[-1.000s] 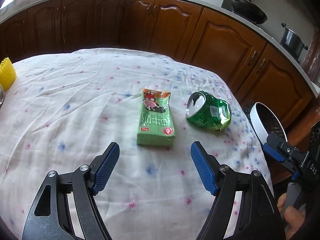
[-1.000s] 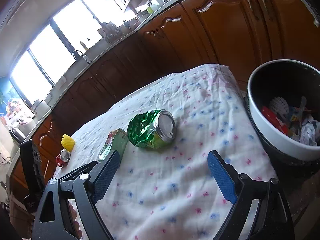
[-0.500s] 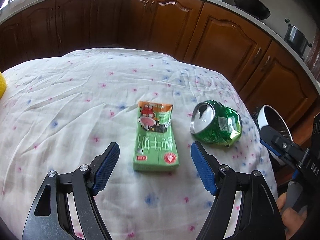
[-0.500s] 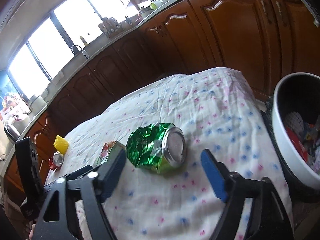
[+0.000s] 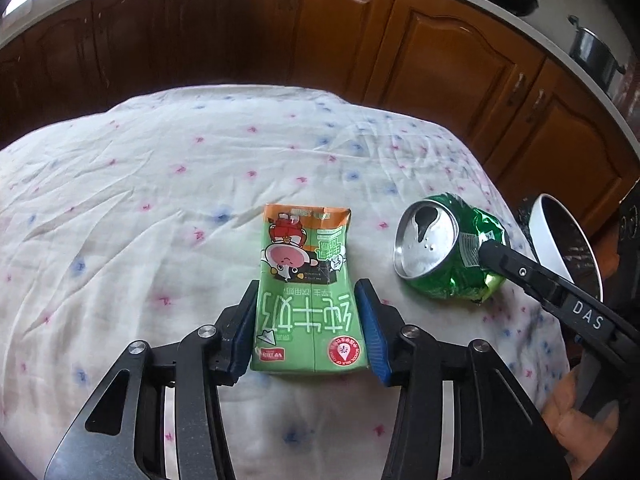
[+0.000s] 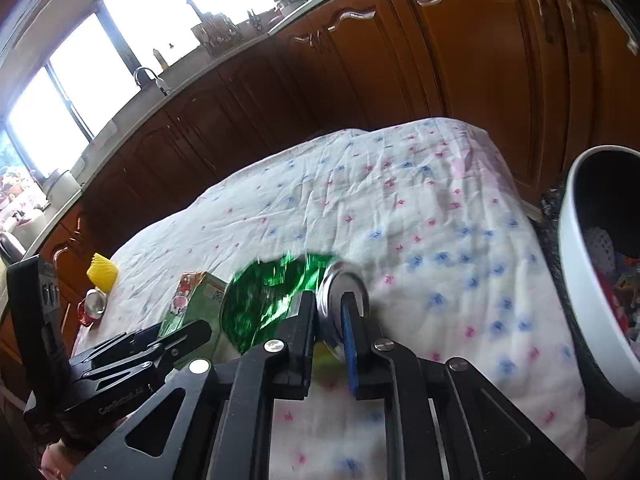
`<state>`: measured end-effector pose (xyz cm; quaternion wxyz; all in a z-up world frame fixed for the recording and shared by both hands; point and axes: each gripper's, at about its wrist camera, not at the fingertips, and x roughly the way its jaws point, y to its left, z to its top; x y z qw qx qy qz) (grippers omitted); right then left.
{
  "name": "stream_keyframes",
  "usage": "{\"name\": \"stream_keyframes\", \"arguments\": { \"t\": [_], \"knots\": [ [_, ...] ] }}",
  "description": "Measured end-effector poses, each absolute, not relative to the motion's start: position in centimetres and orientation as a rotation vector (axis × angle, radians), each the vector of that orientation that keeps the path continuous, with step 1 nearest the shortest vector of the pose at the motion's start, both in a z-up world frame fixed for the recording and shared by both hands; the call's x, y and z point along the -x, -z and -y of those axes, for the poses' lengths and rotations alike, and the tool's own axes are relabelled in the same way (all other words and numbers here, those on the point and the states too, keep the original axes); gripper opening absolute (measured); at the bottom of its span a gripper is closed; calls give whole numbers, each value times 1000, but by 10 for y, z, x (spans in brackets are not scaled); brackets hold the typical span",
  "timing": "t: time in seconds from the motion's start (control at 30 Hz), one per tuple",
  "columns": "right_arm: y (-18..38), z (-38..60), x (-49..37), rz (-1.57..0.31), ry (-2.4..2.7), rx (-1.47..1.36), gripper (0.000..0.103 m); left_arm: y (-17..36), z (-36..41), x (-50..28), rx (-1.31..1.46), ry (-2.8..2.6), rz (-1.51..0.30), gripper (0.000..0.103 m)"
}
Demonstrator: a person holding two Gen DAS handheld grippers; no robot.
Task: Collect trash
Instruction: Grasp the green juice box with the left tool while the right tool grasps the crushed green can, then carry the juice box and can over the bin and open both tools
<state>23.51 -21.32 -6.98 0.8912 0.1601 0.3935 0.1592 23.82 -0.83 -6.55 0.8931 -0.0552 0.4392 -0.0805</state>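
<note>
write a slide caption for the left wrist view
Left gripper shut on the carton; right gripper pinching the crushed can on the tablecloth.

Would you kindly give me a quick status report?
Left hand-held gripper shut on milk carton. Right hand-held gripper clamped on crushed green can. Bin at right, nothing in the way.

The right gripper (image 6: 328, 320) has its fingers (image 6: 348, 332) clamped on the silver rim of a crushed green can (image 6: 264, 300) lying on the flowered tablecloth (image 6: 400, 208). A green carton (image 6: 192, 300) sits beside the can, and a white bin (image 6: 580, 280) holding trash stands at the right edge.
</note>
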Motion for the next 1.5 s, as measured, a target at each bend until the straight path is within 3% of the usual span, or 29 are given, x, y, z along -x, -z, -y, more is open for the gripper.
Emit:
{"name": "stream_keyframes", "arguments": {
  "t": [0.53, 0.77, 0.83, 0.9, 1.5],
  "knots": [
    [59, 259, -171, -790, -282, -286, 13, 46, 62, -195, 75, 296, -873, 45],
    [74, 258, -179, -859, -289, -305, 23, 50, 73, -185, 64, 311, -886, 45],
    [77, 254, -181, -861, -300, -300, 22, 49, 74, -184, 61, 308, -885, 45],
    [77, 253, -180, -853, -297, -289, 13, 49, 74, -183, 61, 307, -885, 45],
    [39, 314, -140, -728, -212, -296, 12, 32, 107, -178, 40, 376, -866, 45]
  ]
}}
